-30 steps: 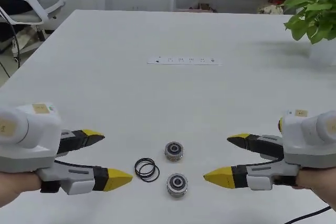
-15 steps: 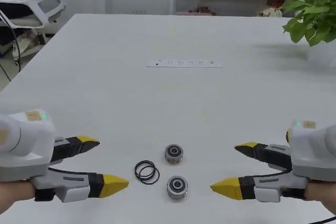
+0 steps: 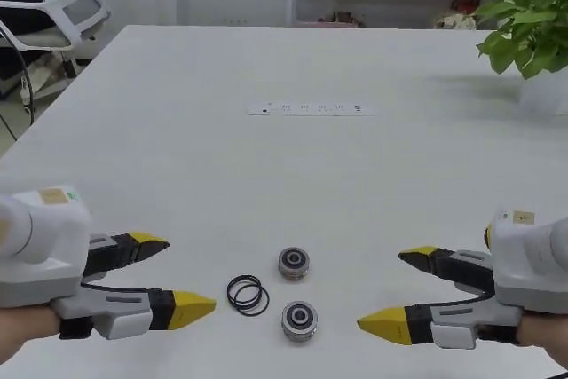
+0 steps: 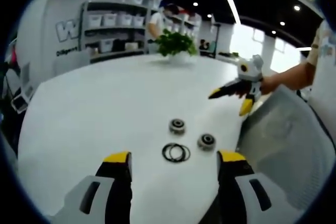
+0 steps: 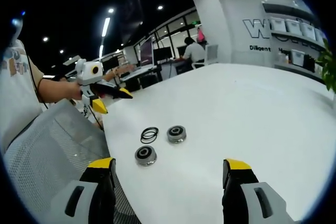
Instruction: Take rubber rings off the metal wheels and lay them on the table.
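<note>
left gripper: jaws wide open, empty | right gripper: jaws wide open, empty | rings: loose on table, beside far wheel and near wheel | progress: likely late; rings left on wheels: cannot tell

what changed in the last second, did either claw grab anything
The left claw and right claw drew slightly apart, both open and empty. Nothing grabbed. The two round metal wheels and the loose black rubber rings stayed put on the white table.
</note>
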`<act>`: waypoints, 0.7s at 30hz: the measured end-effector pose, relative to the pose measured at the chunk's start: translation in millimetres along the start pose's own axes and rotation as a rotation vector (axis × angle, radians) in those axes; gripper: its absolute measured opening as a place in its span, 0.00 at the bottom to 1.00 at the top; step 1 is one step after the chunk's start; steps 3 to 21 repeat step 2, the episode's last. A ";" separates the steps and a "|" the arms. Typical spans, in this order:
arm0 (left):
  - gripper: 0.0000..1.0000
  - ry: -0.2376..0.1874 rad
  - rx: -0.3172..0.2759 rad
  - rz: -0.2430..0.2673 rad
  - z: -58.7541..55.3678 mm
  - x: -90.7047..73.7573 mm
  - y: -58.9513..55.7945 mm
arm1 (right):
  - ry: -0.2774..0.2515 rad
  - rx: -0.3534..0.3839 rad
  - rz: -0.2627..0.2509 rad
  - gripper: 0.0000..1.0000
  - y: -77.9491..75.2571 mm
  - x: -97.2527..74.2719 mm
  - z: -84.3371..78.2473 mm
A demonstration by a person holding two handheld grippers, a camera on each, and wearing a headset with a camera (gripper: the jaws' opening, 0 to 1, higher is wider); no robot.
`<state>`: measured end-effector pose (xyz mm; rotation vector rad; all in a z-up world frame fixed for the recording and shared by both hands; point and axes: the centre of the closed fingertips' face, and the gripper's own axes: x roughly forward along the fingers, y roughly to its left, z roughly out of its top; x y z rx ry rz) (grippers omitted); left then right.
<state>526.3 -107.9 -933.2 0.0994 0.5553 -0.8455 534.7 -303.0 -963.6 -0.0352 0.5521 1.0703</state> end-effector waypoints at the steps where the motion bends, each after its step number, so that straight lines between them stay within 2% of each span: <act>1: 0.65 -0.002 -0.007 0.002 0.2 -0.2 1.0 | 0.000 0.002 0.000 0.83 -0.3 0.0 -0.5; 21: 0.64 -0.004 -0.011 0.005 0.5 -0.4 1.9 | 0.000 0.002 0.000 0.83 -0.4 0.0 -0.6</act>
